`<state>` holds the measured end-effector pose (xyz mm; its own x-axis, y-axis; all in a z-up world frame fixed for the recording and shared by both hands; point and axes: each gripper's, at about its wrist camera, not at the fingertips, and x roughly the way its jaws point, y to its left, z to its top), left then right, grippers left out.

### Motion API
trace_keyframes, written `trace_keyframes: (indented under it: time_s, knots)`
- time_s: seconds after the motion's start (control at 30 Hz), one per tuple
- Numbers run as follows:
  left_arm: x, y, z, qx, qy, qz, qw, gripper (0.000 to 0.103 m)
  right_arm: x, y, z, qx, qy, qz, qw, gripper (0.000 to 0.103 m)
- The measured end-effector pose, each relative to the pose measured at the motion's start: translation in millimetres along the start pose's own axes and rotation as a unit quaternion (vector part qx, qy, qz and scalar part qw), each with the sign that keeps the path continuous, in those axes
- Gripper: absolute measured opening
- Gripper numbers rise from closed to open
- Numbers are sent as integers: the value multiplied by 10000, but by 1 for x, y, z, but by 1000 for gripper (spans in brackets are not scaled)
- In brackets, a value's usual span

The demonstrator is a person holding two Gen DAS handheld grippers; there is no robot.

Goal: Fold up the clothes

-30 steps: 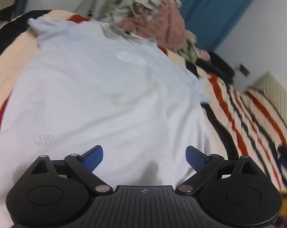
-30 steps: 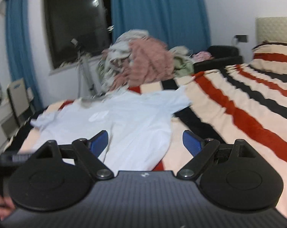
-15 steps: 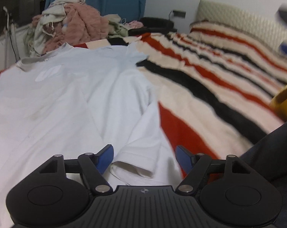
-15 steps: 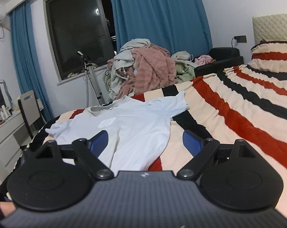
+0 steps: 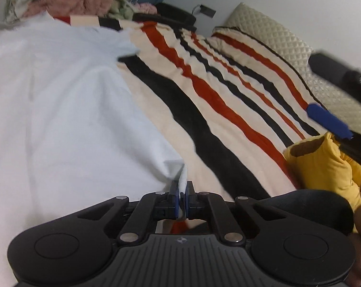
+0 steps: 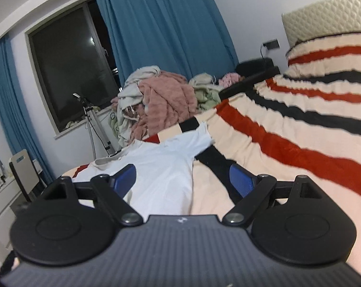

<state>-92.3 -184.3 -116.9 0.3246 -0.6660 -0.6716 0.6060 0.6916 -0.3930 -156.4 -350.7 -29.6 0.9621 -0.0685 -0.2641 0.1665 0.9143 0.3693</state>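
A pale blue T-shirt lies spread flat on the striped bed. My left gripper is shut on the shirt's near right corner, and a pinch of hem stands up between its blue pads. The shirt also shows in the right wrist view, stretching away toward its grey collar. My right gripper is open and empty, held above the bed near the shirt's right edge. One blue finger of the right gripper shows in the left wrist view.
The bed carries a cream blanket with red and black stripes. A heap of unfolded clothes sits at the far end. A yellow sleeve is at the right. A quilted headboard, a tripod and a chair stand around.
My left gripper moved to the shirt's right hem corner and shut on it. My right gripper stayed open and shifted slightly closer above the bed.
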Motion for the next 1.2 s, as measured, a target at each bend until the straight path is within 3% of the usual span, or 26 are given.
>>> trace_keyframes:
  time_s: [0.07,0.13,0.2,0.27,0.37,0.47,0.57,0.77,0.9,1.0,1.1,1.2]
  knots:
    - [12,-8,-2,137,46,99,9998,11,2,2,-1,-96,37,-17,9999,87]
    - [13,-11,-3,220,79,150,9996,27,4,4,-2,-181,80,-46,9998,87]
    - [8,-11,-3,281,18,298,9992,62,4,6,-4,-259,101,-55,9996,87]
    - [-7,-6,-1,312,-191,589,9976,74,6,8,-4,-303,118,-77,9994,87]
    - [-29,10,8,310,-428,950,9941,84,8,10,-2,-376,162,-112,9991,87]
    - [-50,26,23,241,-670,1391,9877,86,14,17,4,-509,250,-16,9984,87]
    - [-77,42,38,155,-1026,1740,9793,95,25,30,16,-677,262,112,9973,87]
    - [-118,66,59,-57,-1611,2166,9629,101,63,69,33,-1089,150,235,9937,87]
    - [-133,76,55,-23,-1892,2567,9478,102,90,90,21,-1357,20,433,9898,87]
    - [-143,85,51,-94,-2029,2804,9381,102,104,89,-6,-1455,-70,561,9877,86]
    - [-151,95,50,-307,-2088,2859,9347,102,118,86,-20,-1433,391,570,9873,86]
    - [-158,102,50,-547,-2113,2793,9351,102,123,85,-21,-1379,485,513,9879,86]
